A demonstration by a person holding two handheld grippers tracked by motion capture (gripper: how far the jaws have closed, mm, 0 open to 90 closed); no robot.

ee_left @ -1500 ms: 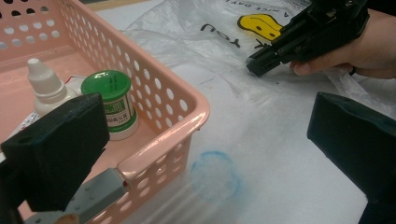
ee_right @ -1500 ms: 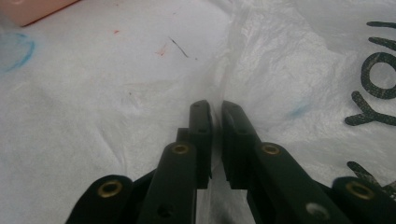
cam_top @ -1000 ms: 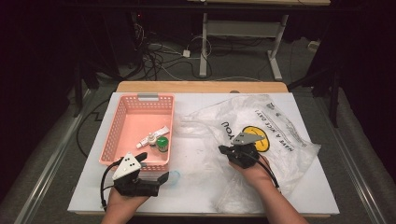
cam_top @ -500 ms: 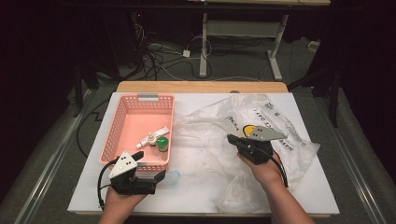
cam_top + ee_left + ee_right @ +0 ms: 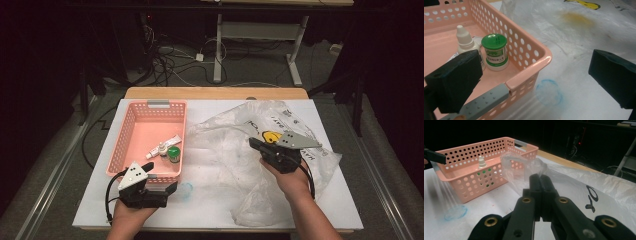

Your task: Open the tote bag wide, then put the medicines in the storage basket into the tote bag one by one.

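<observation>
Right tool [image 5: 256,145], jaws closed, is pinching the plastic bag [image 5: 235,150]'s edge; the pink basket [image 5: 131,131] is lying at its nine o'clock. Left tool [image 5: 165,186] is gaping empty.

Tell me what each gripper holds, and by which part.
The right gripper pinches the clear crinkled plastic bag by a bunched fold at its edge. The left gripper holds nothing.

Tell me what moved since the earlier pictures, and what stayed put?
The right hand-held gripper, shut on a fold of the clear plastic bag, rose and shifted toward the right side of the table, lifting that part of the bag. The left hand-held gripper stayed open at the near end of the pink basket. The green-capped jar, dropper bottle and tube kept their places.
</observation>
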